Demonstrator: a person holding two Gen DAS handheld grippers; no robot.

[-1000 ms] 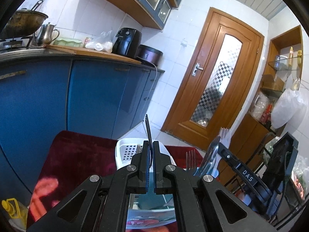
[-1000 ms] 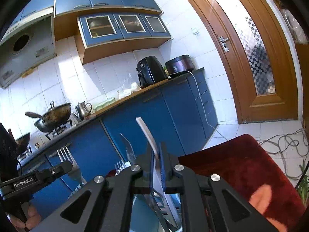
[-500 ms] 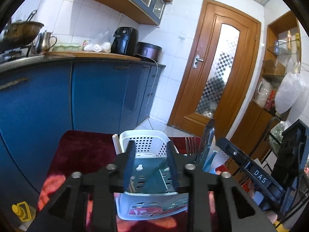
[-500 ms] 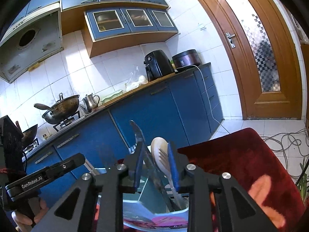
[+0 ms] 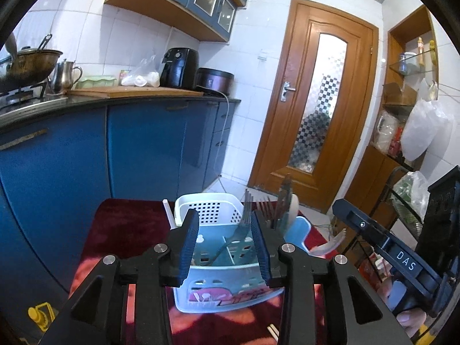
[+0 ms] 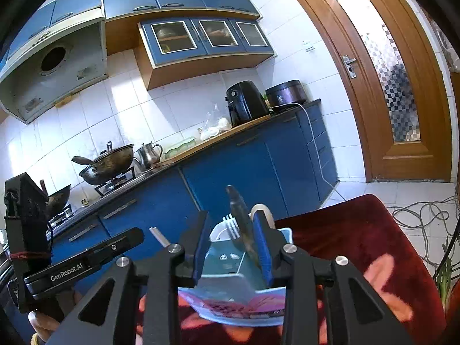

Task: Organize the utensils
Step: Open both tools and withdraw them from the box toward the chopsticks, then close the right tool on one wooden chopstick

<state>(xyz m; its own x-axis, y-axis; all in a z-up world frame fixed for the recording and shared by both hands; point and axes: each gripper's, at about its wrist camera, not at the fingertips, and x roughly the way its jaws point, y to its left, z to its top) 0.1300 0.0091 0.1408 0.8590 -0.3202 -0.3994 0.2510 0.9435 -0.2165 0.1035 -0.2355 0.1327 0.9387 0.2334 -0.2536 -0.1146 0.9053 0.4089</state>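
A white and pale-blue utensil caddy point(image 5: 227, 290) stands on a maroon cloth point(image 5: 129, 224). A metal fork point(image 5: 244, 221) leans in its middle compartment. A knife point(image 5: 284, 198) and a white spoon point(image 5: 293, 207) stand at its right side. My left gripper point(image 5: 224, 247) hovers just before the caddy with its jaws opening; the fork shows between them, untouched. In the right wrist view my right gripper point(image 6: 231, 247) is also opening over the caddy point(image 6: 238, 302). The knife point(image 6: 240, 218) stands between its jaws, close to the right pad and free of it. The spoon point(image 6: 263, 210) stands just behind.
Blue base cabinets point(image 5: 138, 149) run behind the cloth, under a counter with pots and appliances. A wooden door point(image 5: 316, 109) is at the back right, and shelves with bags point(image 5: 402, 132) stand beside it. Cables point(image 6: 419, 212) lie on the tiled floor. Loose chopsticks point(image 5: 273, 330) lie near the caddy.
Both grippers were shut on a utensil each a second ago. Both have since opened and drawn back a little, and the utensils now stand in the caddy.
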